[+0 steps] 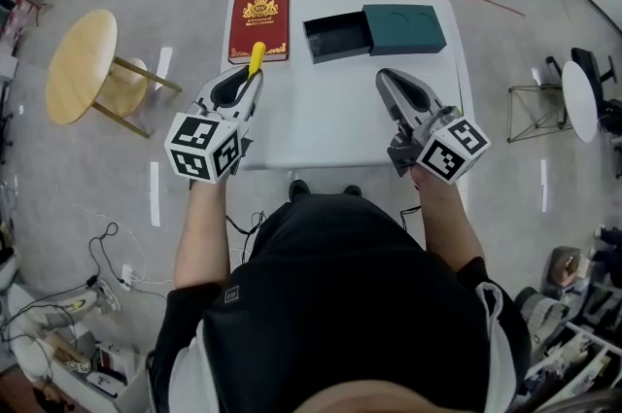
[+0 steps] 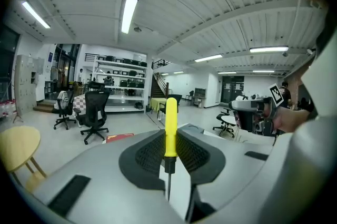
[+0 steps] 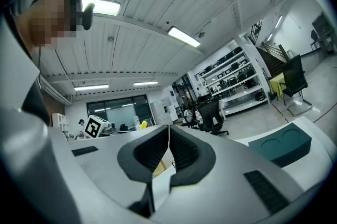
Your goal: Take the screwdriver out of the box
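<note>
Left tongs (image 1: 250, 77): clenched on the screwdriver (image 1: 256, 57). In the left gripper view the pads pinched the tool (image 2: 170, 130) where the yellow handle met its black collar. The handle stood up clear of the tips and the thin metal shaft ran down between the jaws.

Position of the screwdriver: out of the box (image 1: 336, 37), held above the left part of the white table (image 1: 321, 124). In the head view the handle end overlapped the near edge of the red book (image 1: 259, 21). How high the tool was above the table could not be read.

Box: dark tray lying open at the far side of the table. Its teal lid (image 1: 405, 28) sat against the tray's right side (two round recesses showed in the lid). The tray interior looked dark and its contents could not be made out.

Right tongs (image 1: 386, 77): jaws together with nothing between them, as the right gripper view (image 3: 169, 145) showed. They were held over the right part of the table, nearer the person than the teal lid and apart from it.
</note>
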Demonstrator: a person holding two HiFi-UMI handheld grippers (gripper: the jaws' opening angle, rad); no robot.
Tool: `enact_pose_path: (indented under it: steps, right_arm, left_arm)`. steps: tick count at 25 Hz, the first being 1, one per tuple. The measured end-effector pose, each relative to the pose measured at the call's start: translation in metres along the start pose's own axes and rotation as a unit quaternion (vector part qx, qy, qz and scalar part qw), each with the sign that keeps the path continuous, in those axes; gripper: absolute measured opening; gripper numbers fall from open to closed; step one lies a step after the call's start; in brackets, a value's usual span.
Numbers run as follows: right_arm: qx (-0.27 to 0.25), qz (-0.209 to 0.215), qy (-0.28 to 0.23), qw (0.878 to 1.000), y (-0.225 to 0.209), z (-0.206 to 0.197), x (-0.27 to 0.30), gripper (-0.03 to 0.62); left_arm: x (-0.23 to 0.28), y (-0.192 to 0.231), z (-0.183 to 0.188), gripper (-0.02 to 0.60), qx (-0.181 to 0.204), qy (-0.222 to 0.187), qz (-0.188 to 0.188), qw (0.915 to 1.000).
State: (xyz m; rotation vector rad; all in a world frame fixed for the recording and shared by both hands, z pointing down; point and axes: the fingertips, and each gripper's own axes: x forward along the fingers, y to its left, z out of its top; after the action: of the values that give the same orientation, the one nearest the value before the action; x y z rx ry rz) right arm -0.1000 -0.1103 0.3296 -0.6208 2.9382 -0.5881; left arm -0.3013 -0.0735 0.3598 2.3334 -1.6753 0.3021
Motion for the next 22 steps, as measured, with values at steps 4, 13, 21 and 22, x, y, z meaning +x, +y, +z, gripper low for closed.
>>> enact_pose_path:
  steps: [4,13,21,22]
  right_arm:
    - [-0.003,-0.005,-0.007,1.000,-0.012,0.008,-0.016,0.031]
    - [-0.016,-0.006,-0.011,1.000,-0.014,0.015,-0.036,0.031]
    - [-0.060,-0.032,-0.034,0.997,-0.021,0.039,-0.044,0.029]
    - [-0.064,-0.033,-0.035,0.997,-0.021,0.041,-0.044,0.029]
  left_arm:
    - [0.002,-0.013,0.010,0.071,-0.007,-0.026,0.015,0.9995]
    - [-0.006,-0.032,0.029,0.071,-0.011,-0.079,0.026,0.9965]
    - [-0.007,-0.029,0.038,0.071,-0.021,-0.104,0.042,0.9934]
    - [-0.007,-0.029,0.040,0.071,-0.020,-0.106,0.043,0.9932]
